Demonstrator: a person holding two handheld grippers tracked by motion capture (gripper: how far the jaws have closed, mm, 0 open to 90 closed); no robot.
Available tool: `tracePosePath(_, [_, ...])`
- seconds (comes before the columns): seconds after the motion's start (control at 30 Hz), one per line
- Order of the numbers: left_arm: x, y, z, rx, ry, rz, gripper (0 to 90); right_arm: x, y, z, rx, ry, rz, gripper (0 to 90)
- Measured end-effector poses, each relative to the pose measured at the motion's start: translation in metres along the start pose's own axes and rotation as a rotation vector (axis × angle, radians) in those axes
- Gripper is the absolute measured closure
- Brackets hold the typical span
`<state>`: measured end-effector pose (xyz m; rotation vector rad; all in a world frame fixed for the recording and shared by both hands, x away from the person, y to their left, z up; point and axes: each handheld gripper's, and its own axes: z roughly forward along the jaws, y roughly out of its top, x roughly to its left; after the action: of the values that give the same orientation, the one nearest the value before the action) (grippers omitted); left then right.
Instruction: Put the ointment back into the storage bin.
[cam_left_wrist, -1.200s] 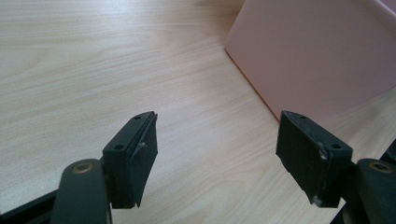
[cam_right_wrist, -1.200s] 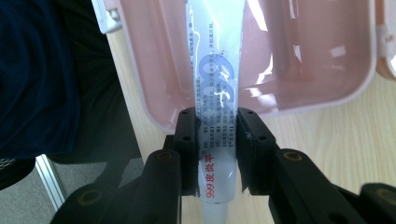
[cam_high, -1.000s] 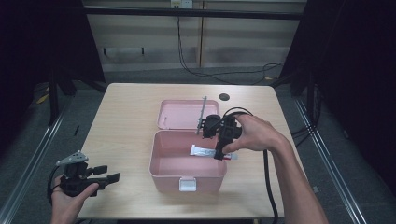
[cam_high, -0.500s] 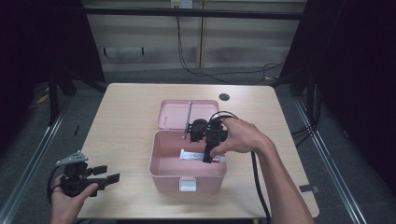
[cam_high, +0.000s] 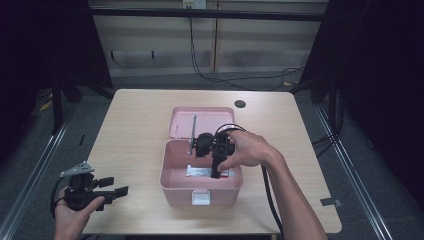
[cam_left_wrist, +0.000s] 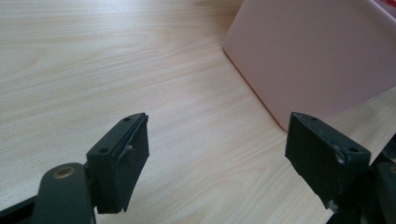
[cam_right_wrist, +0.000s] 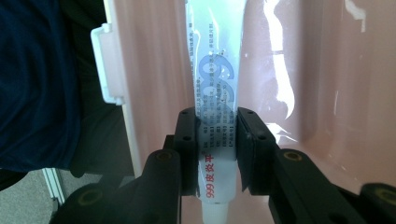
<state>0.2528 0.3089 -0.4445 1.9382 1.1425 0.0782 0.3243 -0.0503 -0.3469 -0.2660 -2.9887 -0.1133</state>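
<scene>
A pink box (cam_high: 175, 181) stands open at the table's middle, its lid (cam_high: 200, 117) lying flat behind it. A white ointment tube (cam_right_wrist: 214, 93) with blue and red print lies along the box's floor, and the tube (cam_high: 200, 172) shows there from above too. My right gripper (cam_right_wrist: 215, 140) reaches down into the box with its jaws shut on the tube's lower part. In the high view the right gripper (cam_high: 216, 172) points down inside the box. My left gripper (cam_high: 116, 186) is held open near the table's front left corner, with nothing between its jaws. Its view shows the box's pink wall (cam_left_wrist: 317, 51).
A dark round hole (cam_high: 240, 104) sits in the tabletop at the back right. The right gripper's cable (cam_high: 267, 190) trails along the forearm toward the front edge. A white latch (cam_high: 201, 198) is on the box's front wall. Bare wood (cam_left_wrist: 116, 60) lies left of the box.
The right hand has moved left and down, bringing its gripper from above the box's right rear into the box. The left gripper has stayed in place.
</scene>
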Motion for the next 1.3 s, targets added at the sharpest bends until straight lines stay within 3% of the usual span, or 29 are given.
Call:
tracePosePath(0.5, [0.001, 0.000, 0.000, 0.003, -0.002, -0.001, 21.6, -0.003, 0.009, 0.021, 0.018, 0.031, -0.021, 71.3])
tracePosePath(1.3, [0.000, 0.000, 0.001, 0.002, 0.005, -0.004, 22.4, -0.006, 0.018, 0.053, -0.041, 0.099, -0.013, 71.2])
